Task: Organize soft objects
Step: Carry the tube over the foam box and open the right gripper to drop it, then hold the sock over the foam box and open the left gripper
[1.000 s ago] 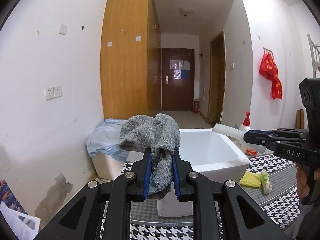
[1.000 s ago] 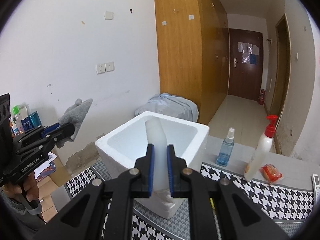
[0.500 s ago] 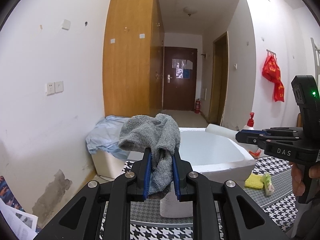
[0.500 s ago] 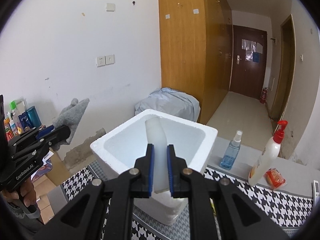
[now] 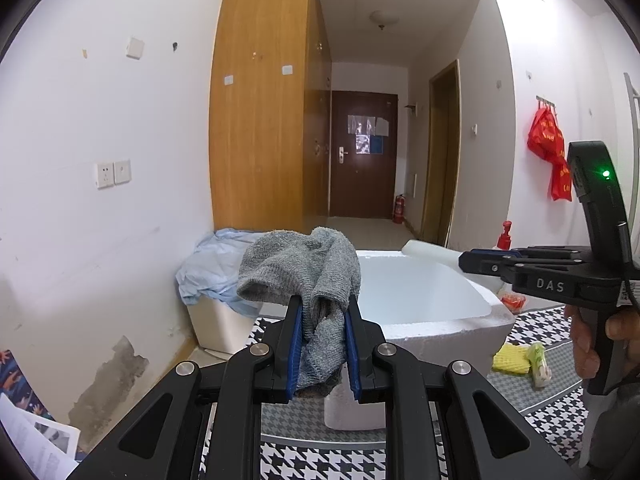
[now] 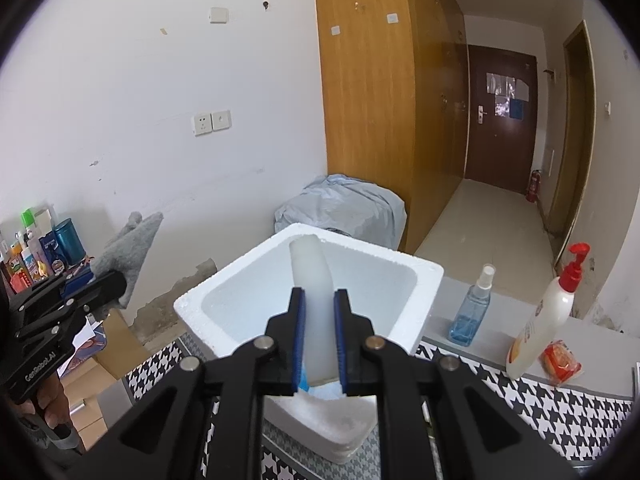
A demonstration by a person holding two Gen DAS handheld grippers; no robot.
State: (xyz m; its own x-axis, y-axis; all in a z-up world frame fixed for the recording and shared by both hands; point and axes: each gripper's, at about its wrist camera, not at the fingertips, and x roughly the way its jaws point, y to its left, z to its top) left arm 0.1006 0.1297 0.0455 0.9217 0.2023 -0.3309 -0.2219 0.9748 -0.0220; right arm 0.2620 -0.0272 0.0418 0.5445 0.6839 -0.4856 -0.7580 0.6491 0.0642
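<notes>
My left gripper (image 5: 320,312) is shut on a crumpled grey towel (image 5: 304,268), held in the air left of the white foam box (image 5: 440,320). In the right wrist view that same towel (image 6: 128,252) sticks up from the left gripper (image 6: 114,286) at the left edge. My right gripper (image 6: 319,308) is shut on a pale translucent foam strip (image 6: 310,276) that rises between the blue pads, right over the near rim of the foam box (image 6: 428,300). From the left wrist view the right gripper (image 5: 466,260) hangs above the box's right side, with the strip (image 5: 428,251) pointing left.
A houndstooth mat (image 6: 540,400) covers the table. A blue spray bottle (image 6: 472,308), a white pump bottle (image 6: 540,320) and a red packet (image 6: 560,360) stand right of the box. A yellow sponge (image 5: 510,360) and green packet (image 5: 538,362) lie nearby. A blue-covered bin (image 5: 216,268) sits by the wall.
The right gripper has moved forward with the strip, so the foam box looks nearer and larger under it. The left gripper keeps the towel in the same place.
</notes>
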